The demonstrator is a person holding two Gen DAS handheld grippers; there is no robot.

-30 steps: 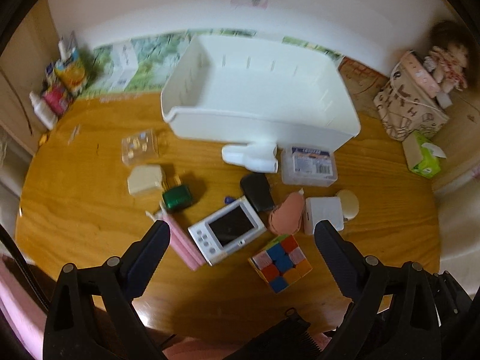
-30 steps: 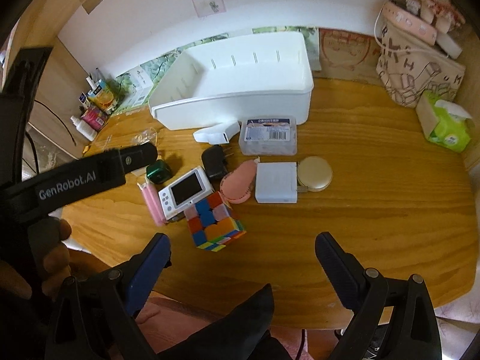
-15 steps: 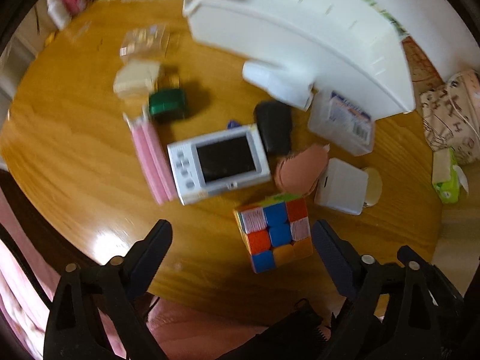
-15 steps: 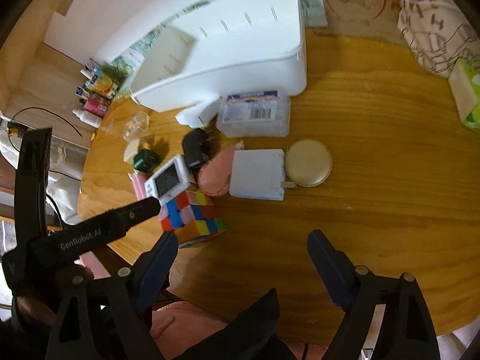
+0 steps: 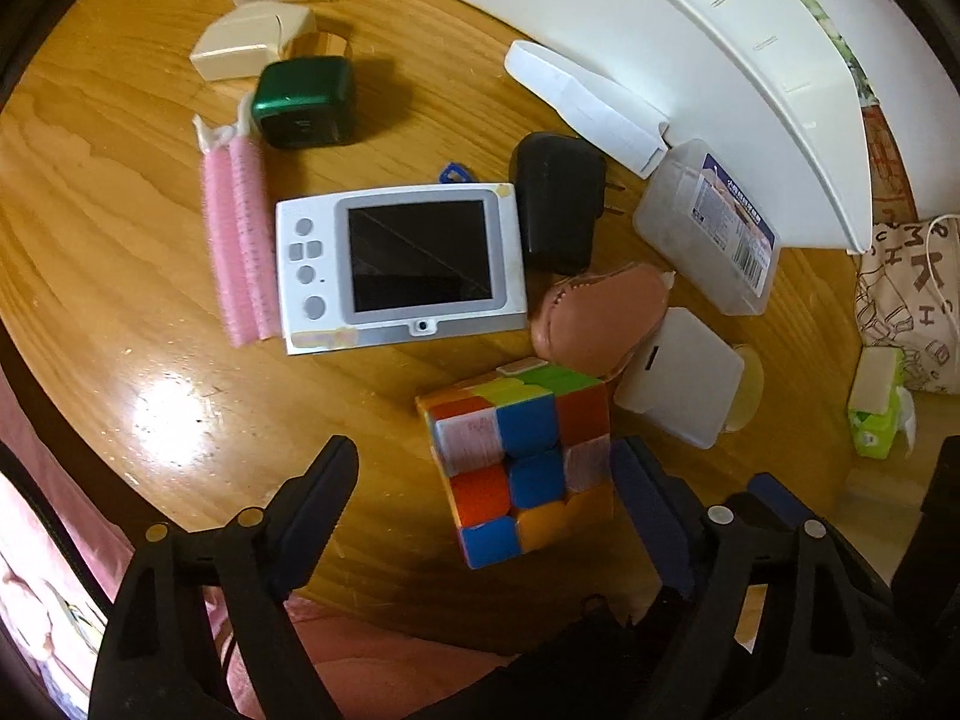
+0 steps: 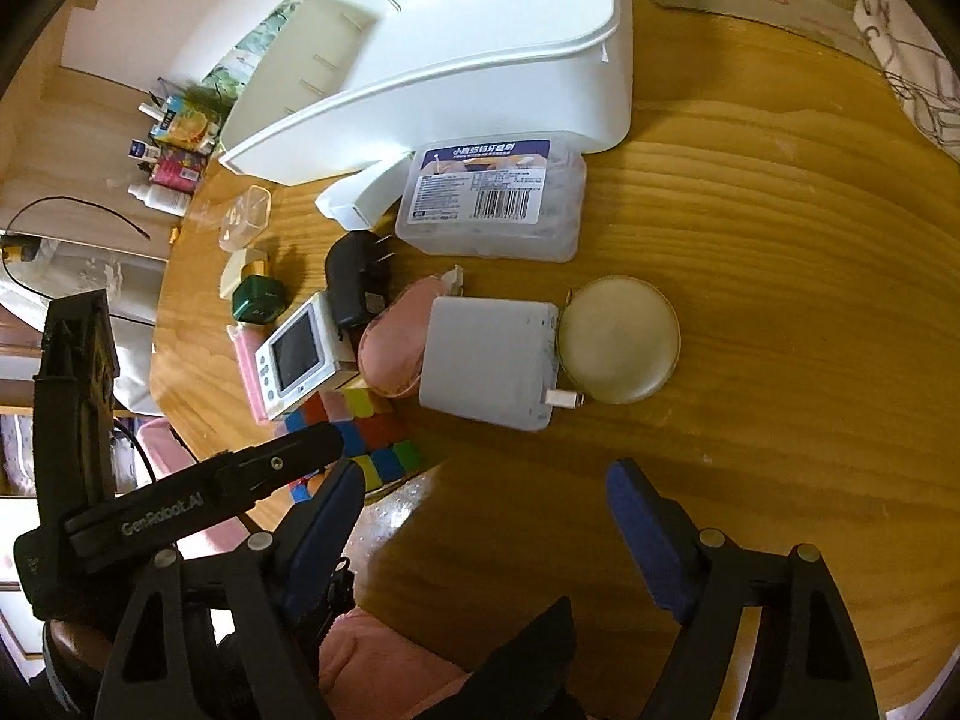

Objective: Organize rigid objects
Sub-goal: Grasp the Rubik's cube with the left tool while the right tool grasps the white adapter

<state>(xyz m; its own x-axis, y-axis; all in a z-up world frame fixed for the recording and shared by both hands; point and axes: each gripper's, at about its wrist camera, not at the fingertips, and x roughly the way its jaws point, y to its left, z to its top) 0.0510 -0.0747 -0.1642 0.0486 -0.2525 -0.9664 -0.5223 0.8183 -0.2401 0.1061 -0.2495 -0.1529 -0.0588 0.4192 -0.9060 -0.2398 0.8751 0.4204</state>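
- Left wrist view: the left claw point(image 5: 483, 474) points steeply down at the wooden worktop point(image 5: 108, 192) with the colourful puzzle cube point(image 5: 521, 462) sitting between its fingers. The right-hand finger looks to be right against the cube's side, the left-hand finger stands clear with bare wood in between, so it's released, not grasping anything. The jaws have just been closing in.
- Same view, further up: a white handheld gadget with a dark screen point(image 5: 399, 267) lies next to a pink ribbed roll point(image 5: 240, 240), with a green box point(image 5: 303, 99) and a cream case point(image 5: 252, 42) above that. A black plug adapter point(image 5: 558, 204) touches the gadget's right edge, a pinkish leather pouch point(image 5: 600, 318) sits just behind the cube, and a white flat box point(image 5: 681, 381) is beside the pouch.
- The big white bin point(image 5: 690, 30) runs along the top right, with a clear labelled box point(image 5: 708, 225) just in front of it.
- Right wrist view: the right claw point(image 6: 486, 492) hangs over bare wood, nothing between the fingers, so released too, and its jaws have also just been narrowing. The white flat box point(image 6: 489, 372) and a round cream compact point(image 6: 621, 348), touching each other, lie just ahead of it.
- The left claw's arm comes in from the left in this view, its tip over the cube point(image 6: 375, 429).
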